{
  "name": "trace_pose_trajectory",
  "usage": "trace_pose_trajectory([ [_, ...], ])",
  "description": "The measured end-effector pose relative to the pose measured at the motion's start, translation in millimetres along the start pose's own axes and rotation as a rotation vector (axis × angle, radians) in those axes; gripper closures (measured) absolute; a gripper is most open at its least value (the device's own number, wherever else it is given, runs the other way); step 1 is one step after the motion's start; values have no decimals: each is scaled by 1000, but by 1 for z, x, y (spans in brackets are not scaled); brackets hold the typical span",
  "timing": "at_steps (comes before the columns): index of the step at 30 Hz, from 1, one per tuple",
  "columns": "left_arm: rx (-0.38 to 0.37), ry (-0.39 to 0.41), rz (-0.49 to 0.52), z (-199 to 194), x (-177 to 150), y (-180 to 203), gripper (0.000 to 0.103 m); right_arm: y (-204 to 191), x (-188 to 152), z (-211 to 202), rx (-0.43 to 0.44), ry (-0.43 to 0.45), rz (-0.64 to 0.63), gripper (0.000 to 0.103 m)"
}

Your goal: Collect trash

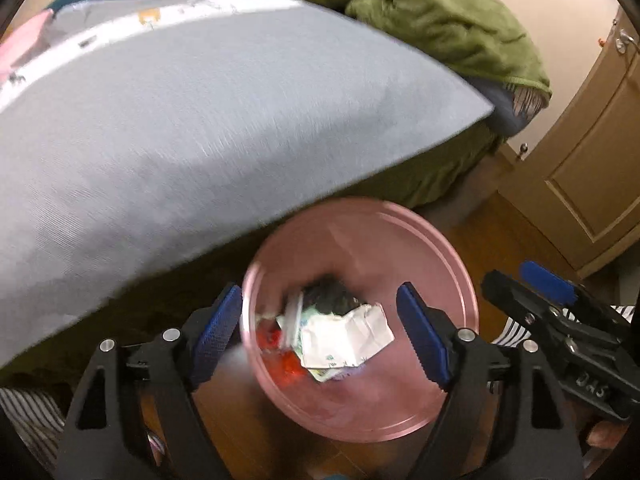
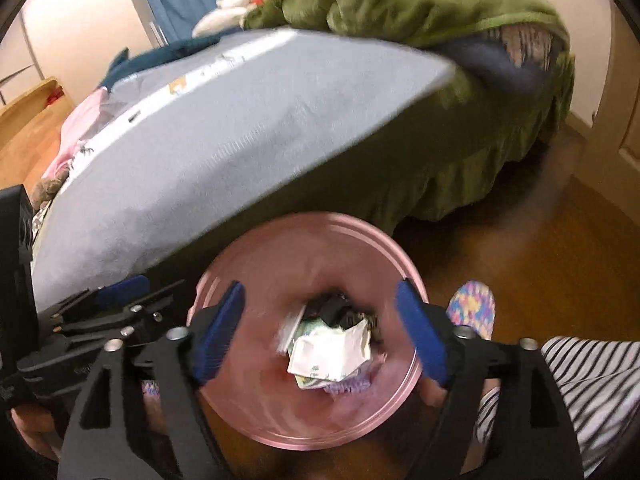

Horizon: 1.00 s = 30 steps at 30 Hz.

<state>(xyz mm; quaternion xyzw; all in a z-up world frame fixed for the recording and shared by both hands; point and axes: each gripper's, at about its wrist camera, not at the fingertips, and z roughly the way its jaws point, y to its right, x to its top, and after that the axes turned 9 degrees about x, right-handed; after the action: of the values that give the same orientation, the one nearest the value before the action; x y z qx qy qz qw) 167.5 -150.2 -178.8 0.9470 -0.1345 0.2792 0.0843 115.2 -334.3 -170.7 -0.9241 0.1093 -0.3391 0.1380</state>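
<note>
Jaws apart over round pink bin (image 1: 452, 264) (crumpled paper (image 1: 348, 336))

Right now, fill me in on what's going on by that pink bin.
A person holds a claw in each hand over the pink bin on the wooden floor beside the bed. The left claw and the right claw are both open with nothing gripped. Crumpled paper and other trash lie inside the bin, right below them.

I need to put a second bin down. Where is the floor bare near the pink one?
Bare wood floor lies right of the pink bin, between the green bed skirt and the slippered foot. The bed side is crowded.
</note>
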Motion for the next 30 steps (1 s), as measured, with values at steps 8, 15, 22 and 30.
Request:
trace_pose_trajectory([
  [8, 159, 261, 23, -119, 9, -24, 8, -62, 12, -76, 63, 153, -110, 5],
  [15, 254, 384, -52, -186, -16, -58, 7, -105, -16, -143, 45, 358, -163, 5],
  [22, 283, 395, -65, -213, -49, -67, 8, -112, -52, -154, 50, 313, -146, 5],
  [30, 321, 427, -93, -240, -65, -73, 8, -140, -67, -165, 105, 297, -226, 5],
])
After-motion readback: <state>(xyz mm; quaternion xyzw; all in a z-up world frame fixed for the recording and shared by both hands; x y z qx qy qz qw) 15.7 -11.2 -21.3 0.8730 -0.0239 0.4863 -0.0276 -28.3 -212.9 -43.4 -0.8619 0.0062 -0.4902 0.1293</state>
